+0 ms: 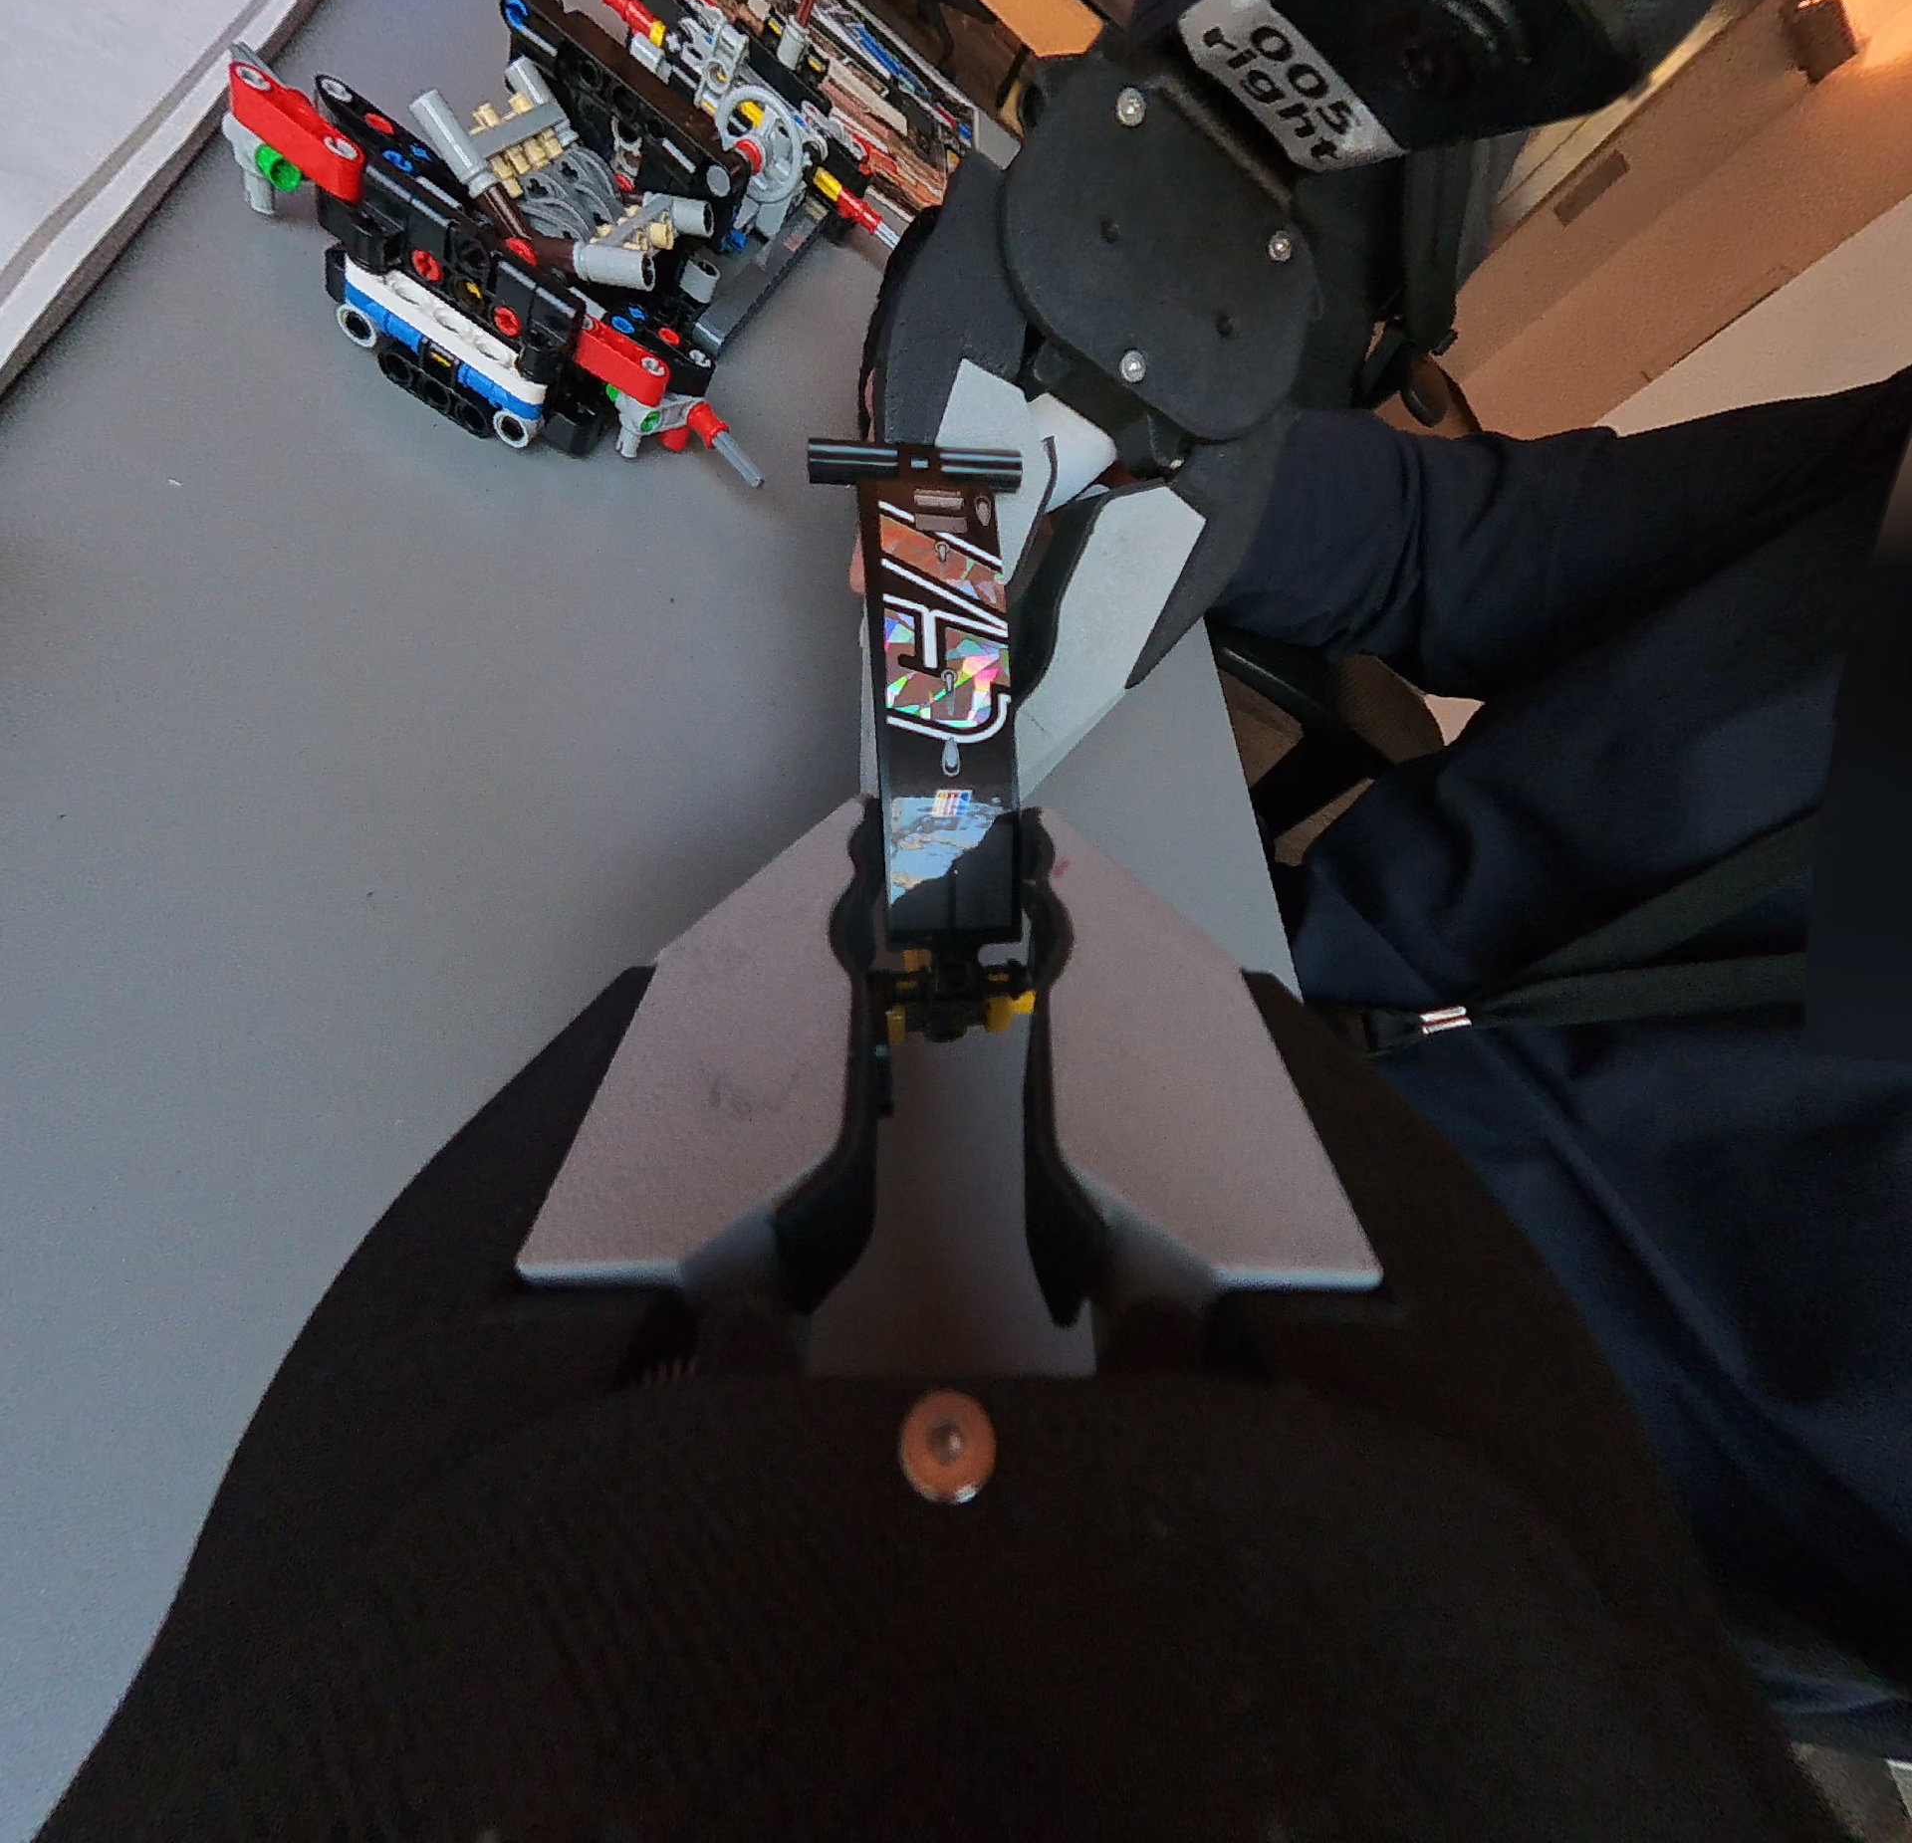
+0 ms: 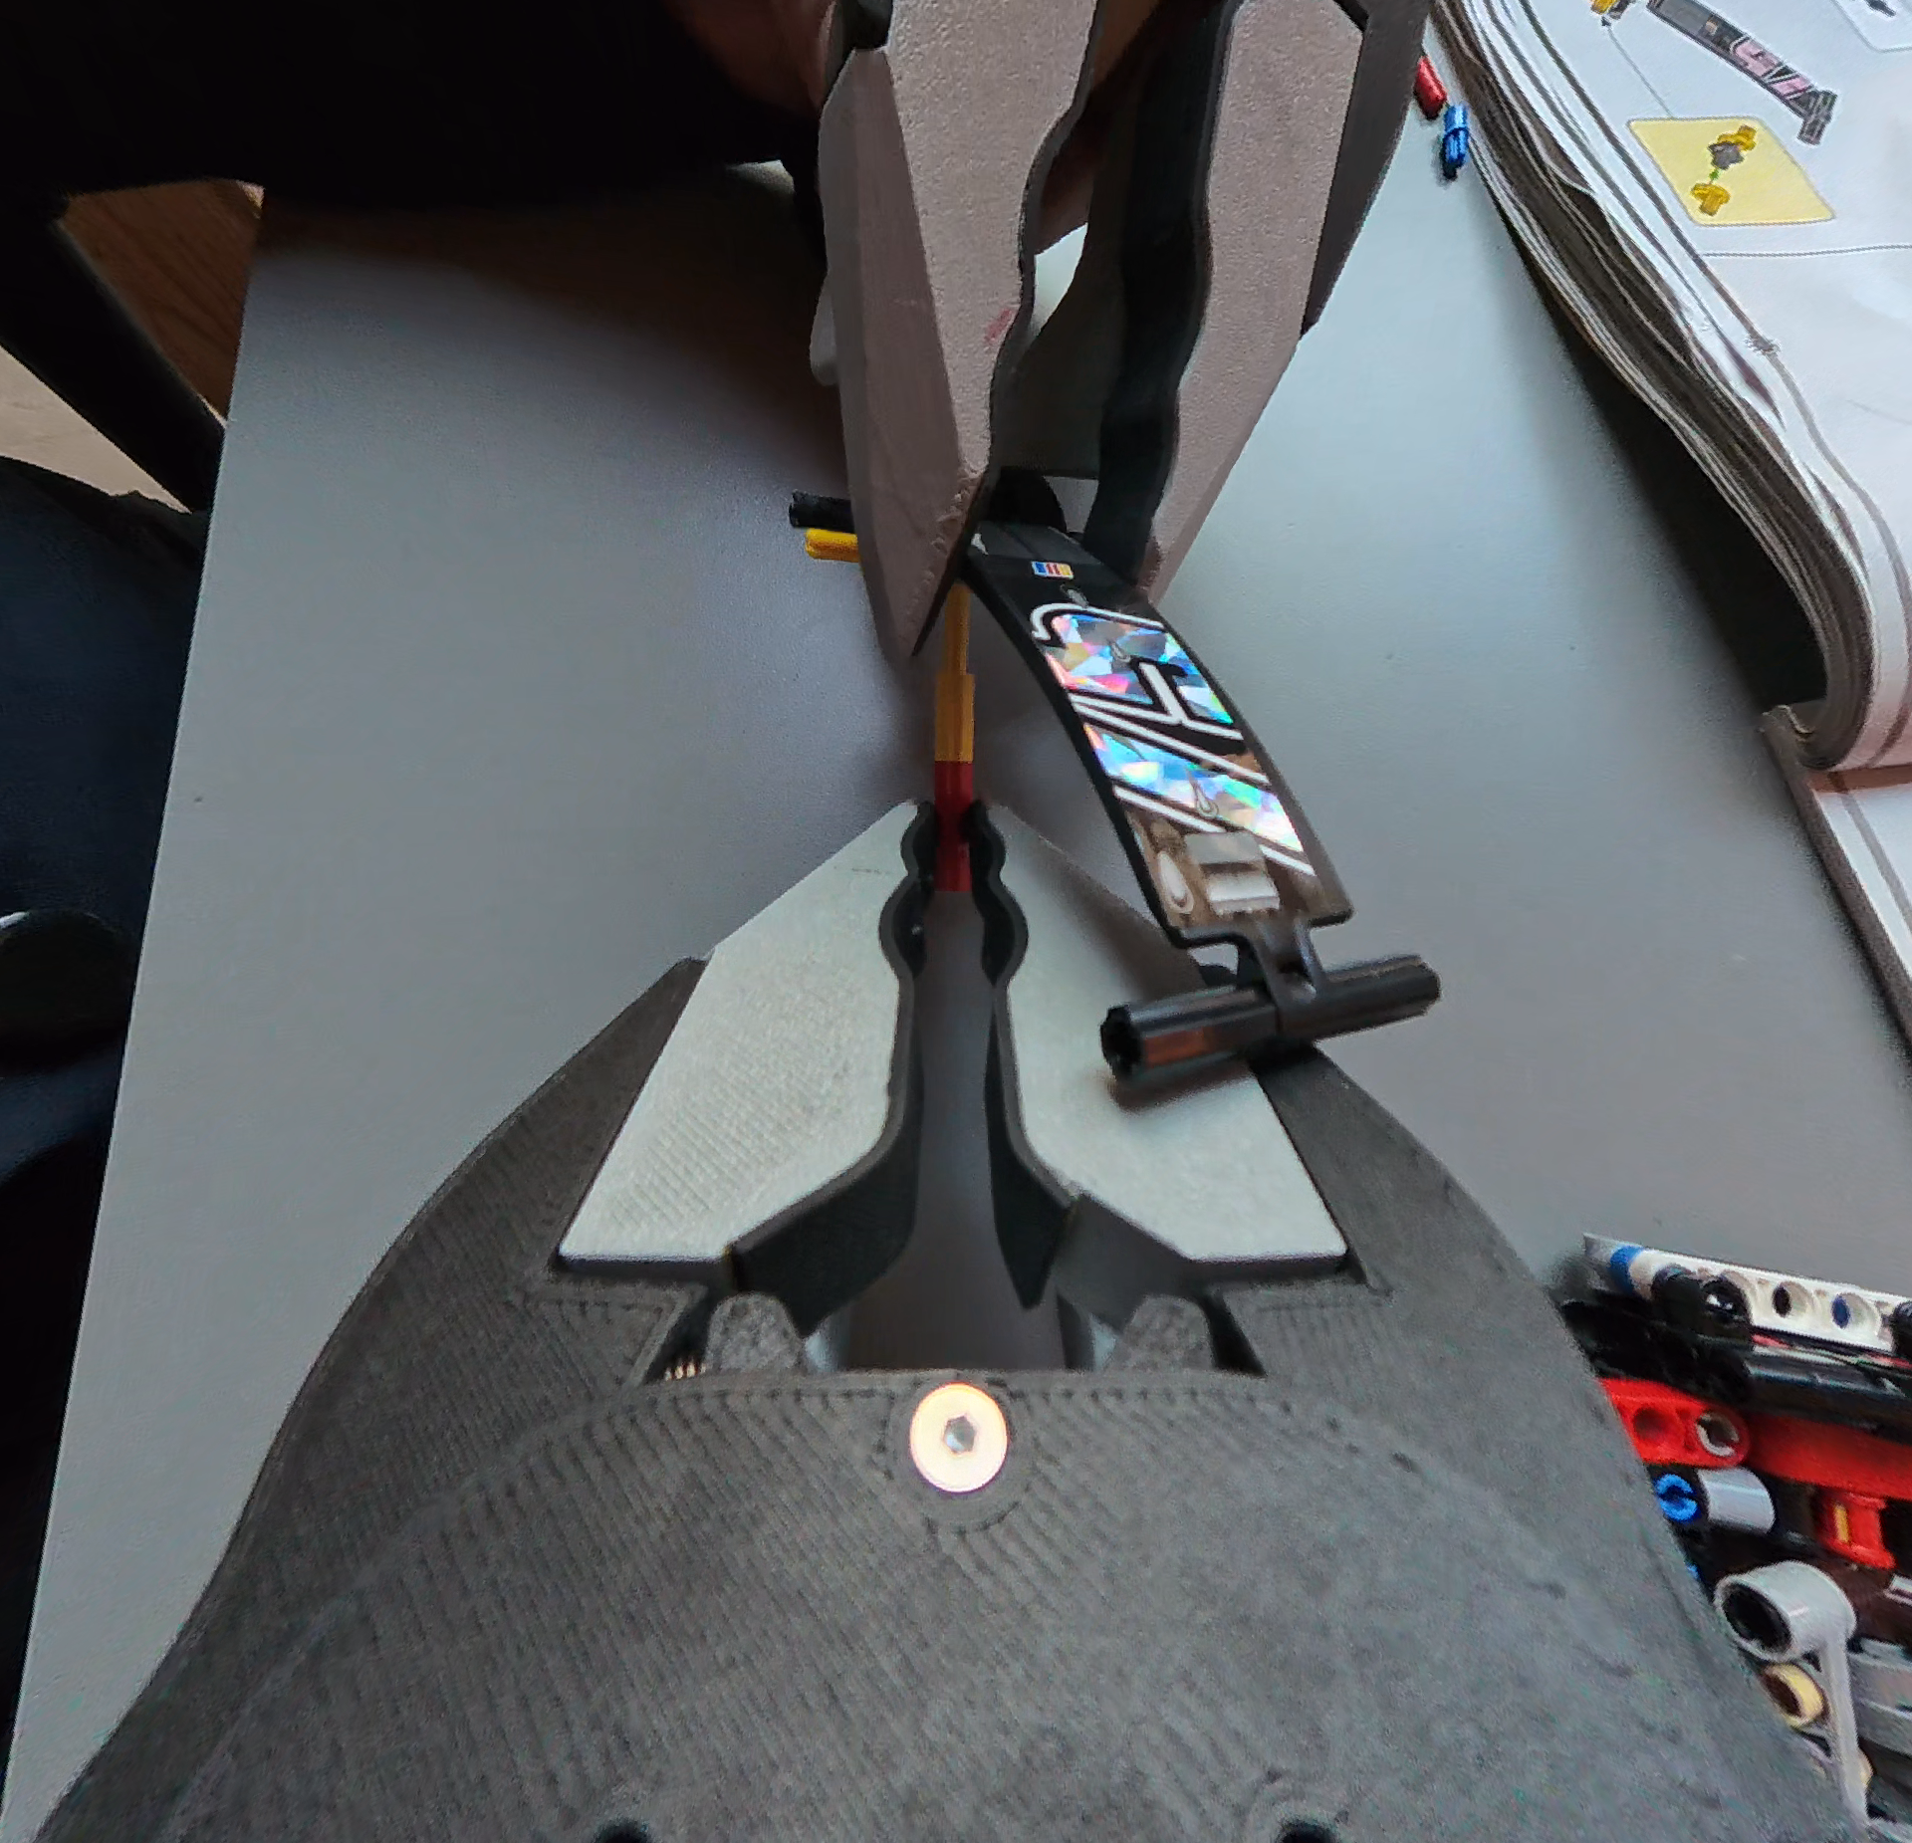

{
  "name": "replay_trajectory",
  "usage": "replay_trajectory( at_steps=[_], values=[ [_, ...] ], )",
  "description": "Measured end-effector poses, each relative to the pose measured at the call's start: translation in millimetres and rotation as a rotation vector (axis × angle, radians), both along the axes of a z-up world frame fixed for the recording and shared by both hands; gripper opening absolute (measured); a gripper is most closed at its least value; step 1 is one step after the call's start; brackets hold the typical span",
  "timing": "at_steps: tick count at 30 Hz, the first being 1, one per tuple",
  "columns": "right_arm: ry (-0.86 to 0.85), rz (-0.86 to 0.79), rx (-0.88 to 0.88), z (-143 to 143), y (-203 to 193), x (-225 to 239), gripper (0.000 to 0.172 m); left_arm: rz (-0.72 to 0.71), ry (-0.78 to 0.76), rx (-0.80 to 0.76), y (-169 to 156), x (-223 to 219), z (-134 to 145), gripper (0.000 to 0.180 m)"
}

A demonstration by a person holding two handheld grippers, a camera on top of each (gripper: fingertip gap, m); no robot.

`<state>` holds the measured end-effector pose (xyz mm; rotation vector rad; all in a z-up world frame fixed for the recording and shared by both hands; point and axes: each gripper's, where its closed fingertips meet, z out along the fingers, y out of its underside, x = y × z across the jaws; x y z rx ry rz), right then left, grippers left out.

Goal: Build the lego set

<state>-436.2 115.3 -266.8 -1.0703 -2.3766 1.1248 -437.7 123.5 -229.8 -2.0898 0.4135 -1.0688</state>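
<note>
Left wrist view: left tool (image 1: 947, 862) level, clamping black panel (image 1: 944, 655); right tool (image 2: 947, 842) apparently pinching red pin (image 2: 952, 811).

Glossy black plastic panel (image 1: 947, 676) with a holographic foil sticker; matt grey tabletop (image 1: 362, 759); rough layered-plastic fingers (image 2: 786, 1049)

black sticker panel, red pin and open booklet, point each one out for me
black sticker panel (image 1: 947, 655), left wrist view, middle of its shiny decorated face
red pin (image 2: 953, 811), right wrist view, red shaft at the right tongs' tips
open booklet (image 2: 1655, 273), right wrist view, on its printed page
</note>
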Motion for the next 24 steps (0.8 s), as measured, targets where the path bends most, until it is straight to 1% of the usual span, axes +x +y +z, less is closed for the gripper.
replay_trajectory(
  at_steps=[3,11,18,24],
  values=[
    [0.005,0.004,0.016,-1.0,-1.6,-0.5,0.003,-0.002,-0.027,0.006,-0.7,-0.2,2.5,0.023],
    [0.016,0.004,0.05,-2.2,-1.1,-0.5,0.003,-0.009,-0.031,0.004,-0.3,1.2,1.7,0.023],
    [0.07,0.009,0.097,2.1,-1.3,-1.1,0.003,-0.006,-0.036,0.008,1.9,2.5,2.5,0.023],
    [0.091,0.014,0.097,5.2,-2.6,-1.1,0.002,-0.005,-0.046,0.011,0.7,1.0,3.7,0.023]
  ],
)
